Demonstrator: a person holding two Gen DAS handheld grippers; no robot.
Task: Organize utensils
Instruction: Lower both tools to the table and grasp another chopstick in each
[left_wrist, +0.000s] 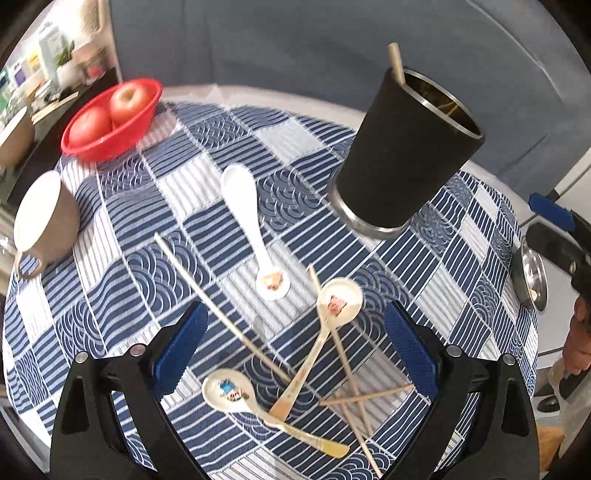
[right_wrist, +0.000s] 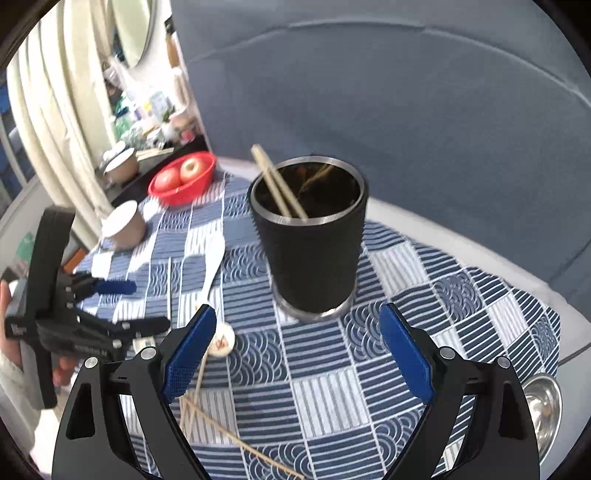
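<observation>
A black steel-rimmed cup (left_wrist: 402, 155) (right_wrist: 310, 251) stands on the blue patterned tablecloth (left_wrist: 122, 221) with chopsticks (right_wrist: 277, 184) leaning inside. A white spoon (left_wrist: 243, 221) (right_wrist: 212, 262) lies left of it. Two cream spoons (left_wrist: 340, 301) (left_wrist: 229, 387) and several loose chopsticks (left_wrist: 207, 288) (right_wrist: 229, 432) lie crossed near the front. My left gripper (left_wrist: 293, 321) hangs open over this pile, its pads touching nothing. My right gripper (right_wrist: 298, 317) is open just in front of the cup's base, holding nothing. Each gripper shows at the edge of the other's view (right_wrist: 140, 304) (left_wrist: 543, 225).
A red bowl (left_wrist: 110, 122) (right_wrist: 183, 177) with two apples sits at the table's far left. A brown mug (left_wrist: 44, 218) (right_wrist: 123, 221) stands near the left edge. A small steel dish (left_wrist: 532, 273) (right_wrist: 543, 410) rests at the right edge. A grey-blue sofa rises behind.
</observation>
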